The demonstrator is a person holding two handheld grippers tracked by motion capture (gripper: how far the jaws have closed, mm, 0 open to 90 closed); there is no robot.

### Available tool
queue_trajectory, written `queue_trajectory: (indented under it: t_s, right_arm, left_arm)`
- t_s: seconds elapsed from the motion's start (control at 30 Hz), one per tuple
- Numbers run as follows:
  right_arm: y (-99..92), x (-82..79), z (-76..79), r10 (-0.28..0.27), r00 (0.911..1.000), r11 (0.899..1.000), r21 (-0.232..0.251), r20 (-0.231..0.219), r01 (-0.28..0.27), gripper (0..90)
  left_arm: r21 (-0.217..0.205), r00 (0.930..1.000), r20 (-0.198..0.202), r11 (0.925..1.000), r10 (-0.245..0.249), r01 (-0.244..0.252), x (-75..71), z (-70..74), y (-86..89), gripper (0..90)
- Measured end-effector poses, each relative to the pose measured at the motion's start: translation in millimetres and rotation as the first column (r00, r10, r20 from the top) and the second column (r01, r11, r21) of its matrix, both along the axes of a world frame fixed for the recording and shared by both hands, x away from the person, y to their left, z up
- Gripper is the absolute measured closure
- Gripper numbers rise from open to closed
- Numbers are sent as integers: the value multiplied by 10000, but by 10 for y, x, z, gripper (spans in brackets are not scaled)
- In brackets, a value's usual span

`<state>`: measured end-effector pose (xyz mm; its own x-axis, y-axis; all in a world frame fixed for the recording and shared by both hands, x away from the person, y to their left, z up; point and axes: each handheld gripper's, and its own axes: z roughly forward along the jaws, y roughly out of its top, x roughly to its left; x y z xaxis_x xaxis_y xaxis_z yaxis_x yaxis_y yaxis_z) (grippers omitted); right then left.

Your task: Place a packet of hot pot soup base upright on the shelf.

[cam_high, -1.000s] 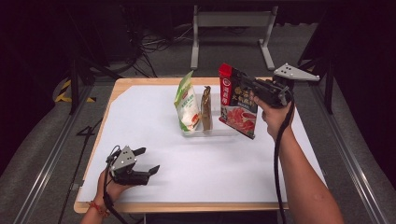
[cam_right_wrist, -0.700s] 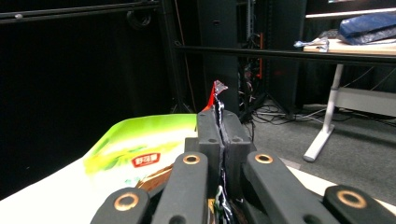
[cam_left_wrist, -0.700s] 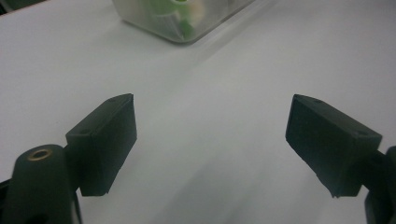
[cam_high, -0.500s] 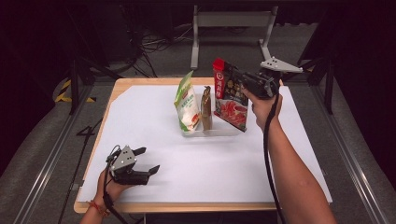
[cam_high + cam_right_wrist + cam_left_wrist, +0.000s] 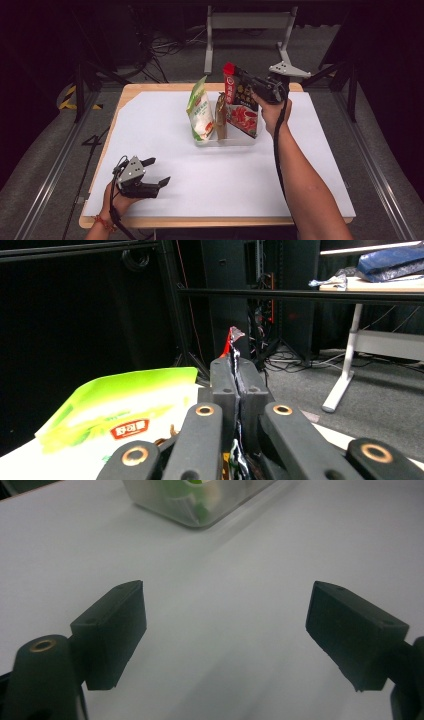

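A red snack pouch (image 5: 243, 111) hangs upright from my right gripper (image 5: 246, 83), which is shut on its upper edge. The pouch's lower end reaches into the right part of a clear plastic container (image 5: 235, 140) at the table's middle. A green pouch (image 5: 199, 107) and a thin brown pouch (image 5: 220, 117) stand in the same container. In the right gripper view the jaws (image 5: 236, 375) pinch the red pouch's thin edge (image 5: 232, 337), with the green pouch (image 5: 115, 410) to the left. My left gripper (image 5: 157, 171) rests open and holds nothing near the front left corner; its own view (image 5: 225, 625) faces the container (image 5: 200, 502).
A white sheet (image 5: 310, 165) covers the wooden table (image 5: 150, 221). Metal frame legs (image 5: 250, 22) and cables lie on the floor behind the table. A rail (image 5: 55, 165) runs along the left side.
My right gripper has carried the red pouch leftward and down, from beside the container to over its right part. The left gripper has stayed put.
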<state>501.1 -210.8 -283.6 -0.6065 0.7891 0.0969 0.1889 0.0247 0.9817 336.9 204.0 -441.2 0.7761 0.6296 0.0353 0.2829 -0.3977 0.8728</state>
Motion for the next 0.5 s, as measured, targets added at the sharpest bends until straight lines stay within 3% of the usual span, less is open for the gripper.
queue_trajectory:
  t_s: [0.3, 0.5]
  right_arm:
    - [-37, 38, -143, 93, 9995, 9998, 144, 312, -98, 889]
    - [-102, 25, -216, 129, 9996, 9998, 152, 257, -133, 887]
  left_arm:
    - [69, 10000, -49, 10000, -8, 9, 1, -17, -6, 171]
    - [84, 10000, -54, 10000, -51, 51, -3, -19, -18, 171]
